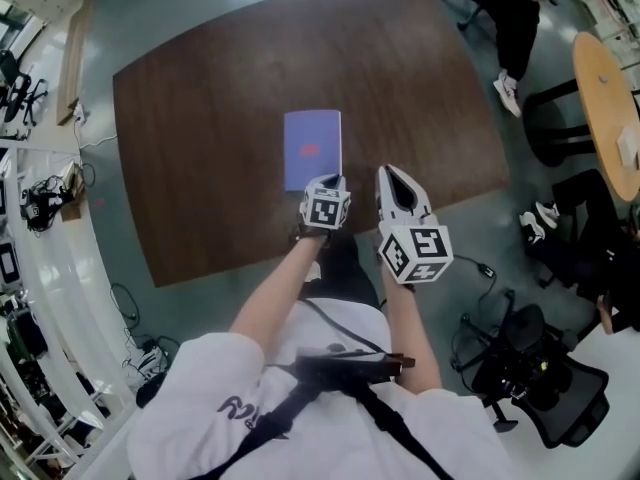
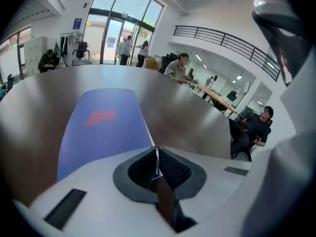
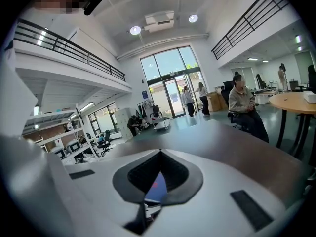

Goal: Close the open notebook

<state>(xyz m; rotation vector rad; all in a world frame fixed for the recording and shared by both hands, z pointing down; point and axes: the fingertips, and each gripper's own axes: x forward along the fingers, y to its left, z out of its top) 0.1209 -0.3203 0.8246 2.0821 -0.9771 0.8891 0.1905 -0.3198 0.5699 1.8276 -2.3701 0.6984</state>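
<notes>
White-sleeved arms reach out from the near edge, each ending in a marker-cube claw. Left gripper sits at the near right corner of the notebook, its jaws pressed together and holding nothing; only a sliver of the book's white page edge shows through the slit. Whether its tip touches the cover I cannot tell. Right gripper hovers just right of the book over the table, tips also meeting and empty.

The notebook lies flat near the middle of the brown table, blue cover with a small red mark facing up, so it looks closed already. Its long axis runs from near to far, tilted slightly. White page edges show along the right side, so the spine is probably on the left.

It appears thin and light, with a cover that would bend, and it could skid on the smooth wood. The free right edge near a corner seems the best place to pinch or press.
</notes>
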